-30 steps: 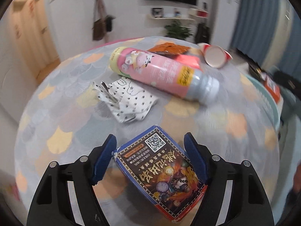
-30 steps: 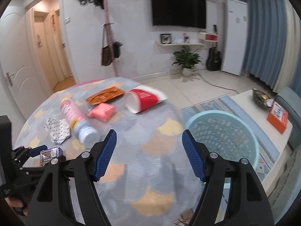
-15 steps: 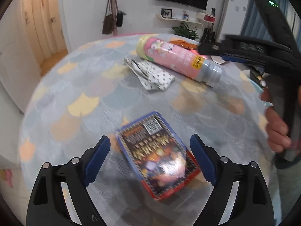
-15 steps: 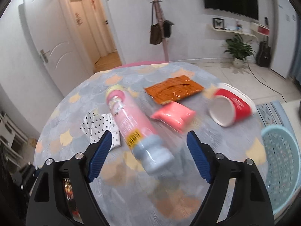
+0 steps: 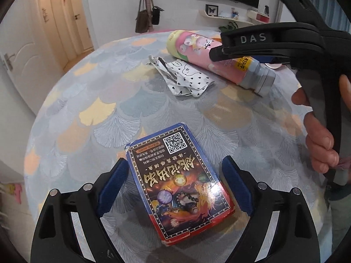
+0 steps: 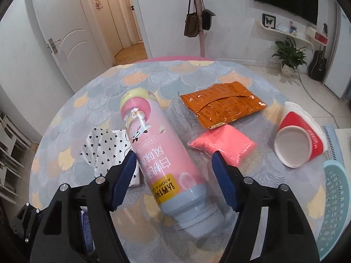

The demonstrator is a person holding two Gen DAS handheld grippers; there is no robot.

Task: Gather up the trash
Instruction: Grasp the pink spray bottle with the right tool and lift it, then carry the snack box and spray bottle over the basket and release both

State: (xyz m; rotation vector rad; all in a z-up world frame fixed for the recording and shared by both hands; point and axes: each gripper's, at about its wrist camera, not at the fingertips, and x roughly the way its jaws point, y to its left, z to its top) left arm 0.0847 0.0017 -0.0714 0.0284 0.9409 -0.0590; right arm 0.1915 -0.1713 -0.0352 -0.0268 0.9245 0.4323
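A blue and red card box (image 5: pixel 177 182) lies flat on the round table between the open fingers of my left gripper (image 5: pixel 175 186); the blue pads stand clear of its sides. A pink bottle with a grey cap (image 6: pixel 162 157) lies on its side between the open fingers of my right gripper (image 6: pixel 173 179), cap end nearest me. The bottle also shows in the left wrist view (image 5: pixel 219 59), partly behind the right gripper's body. A white heart-print wrapper (image 6: pixel 109 151) lies left of the bottle.
An orange foil packet (image 6: pixel 221 107), a pink pouch (image 6: pixel 223 146) and a tipped red paper cup (image 6: pixel 296 146) lie on the far right of the table. A light blue basket (image 6: pixel 335 206) stands off the table's right edge. The table edge is close.
My left gripper opened and let go of the card box, which now lies on the table. My right gripper swung left and came down around the pink bottle.
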